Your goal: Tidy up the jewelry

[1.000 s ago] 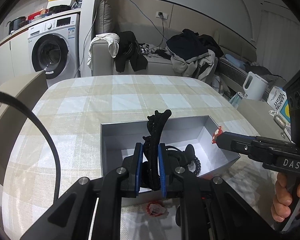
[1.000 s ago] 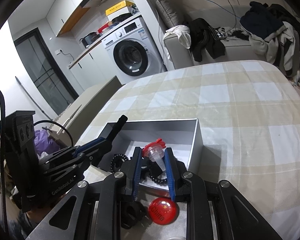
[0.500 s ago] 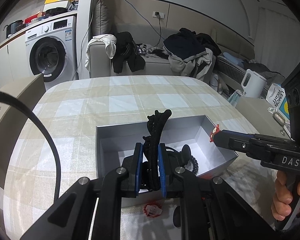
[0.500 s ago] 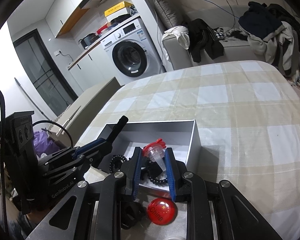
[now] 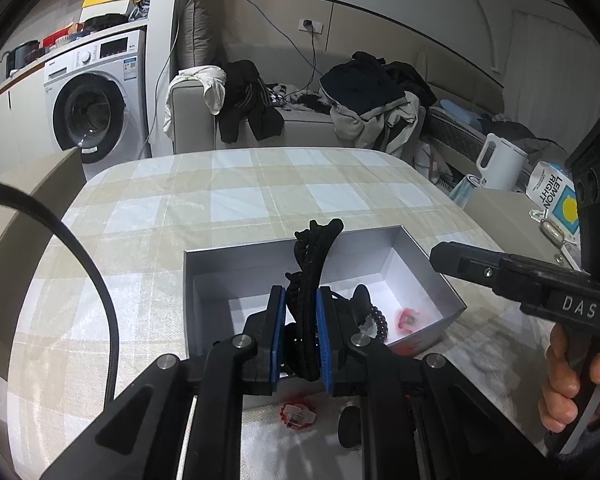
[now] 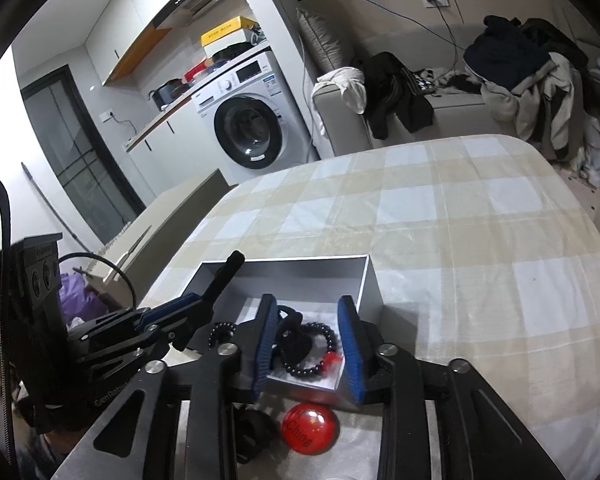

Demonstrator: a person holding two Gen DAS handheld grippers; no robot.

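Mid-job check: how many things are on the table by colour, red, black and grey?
Red: 3, boxed clip, loose clip, ball.
Black: 4, cord in the left tool, bead bracelet, boxed lump, loose lump.
Grey: 1, box.
Total: 8.

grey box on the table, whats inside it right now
Inside the grey box: a black bead bracelet, a small red piece near the right corner, and a black lump. The left gripper and its black cords cover part of the floor.
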